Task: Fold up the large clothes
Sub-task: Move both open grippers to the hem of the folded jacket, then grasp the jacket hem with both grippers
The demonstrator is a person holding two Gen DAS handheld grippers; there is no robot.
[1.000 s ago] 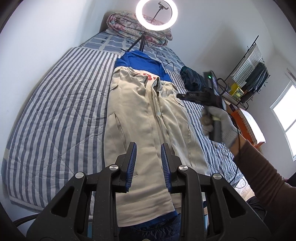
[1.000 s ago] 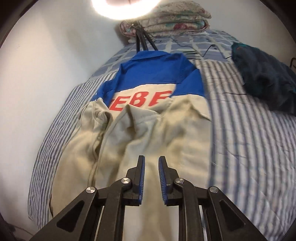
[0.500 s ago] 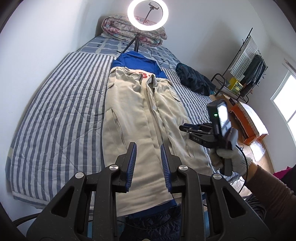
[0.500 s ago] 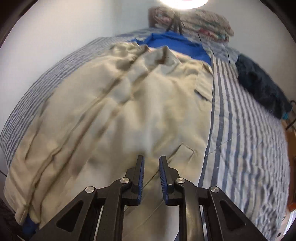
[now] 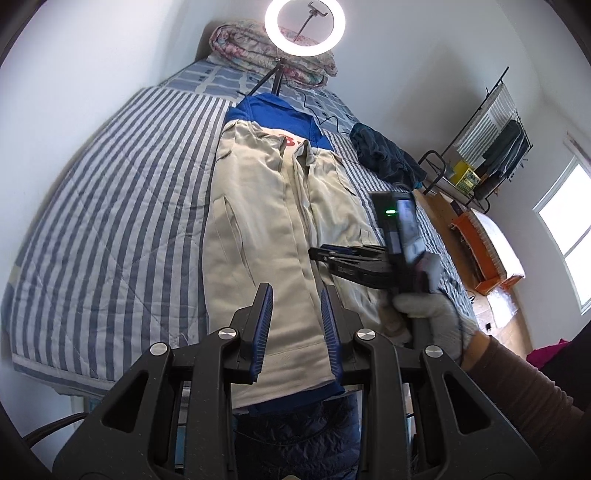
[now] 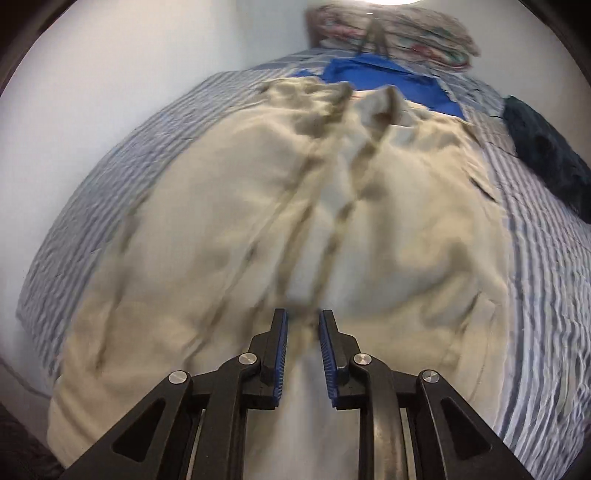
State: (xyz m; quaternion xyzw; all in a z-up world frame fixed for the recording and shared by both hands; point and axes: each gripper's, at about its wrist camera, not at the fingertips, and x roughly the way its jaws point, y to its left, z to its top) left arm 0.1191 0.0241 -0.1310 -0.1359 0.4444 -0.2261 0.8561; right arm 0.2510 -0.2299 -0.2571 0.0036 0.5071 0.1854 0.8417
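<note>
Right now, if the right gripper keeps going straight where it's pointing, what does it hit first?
Probably the beige jacket spread on the bed, near its front opening. The right gripper, fingers opening and empty, points down at it.

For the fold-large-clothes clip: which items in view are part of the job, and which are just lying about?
Part of the job:
- beige jacket
- blue garment underneath it
- left gripper, right gripper

Lying about:
- dark bundle of clothing
- folded quilt
- ring light
- clothes rack

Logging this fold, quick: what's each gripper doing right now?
Left gripper: open, holding nothing, above the beige jacket.
Right gripper: jaws opening, empty.
</note>
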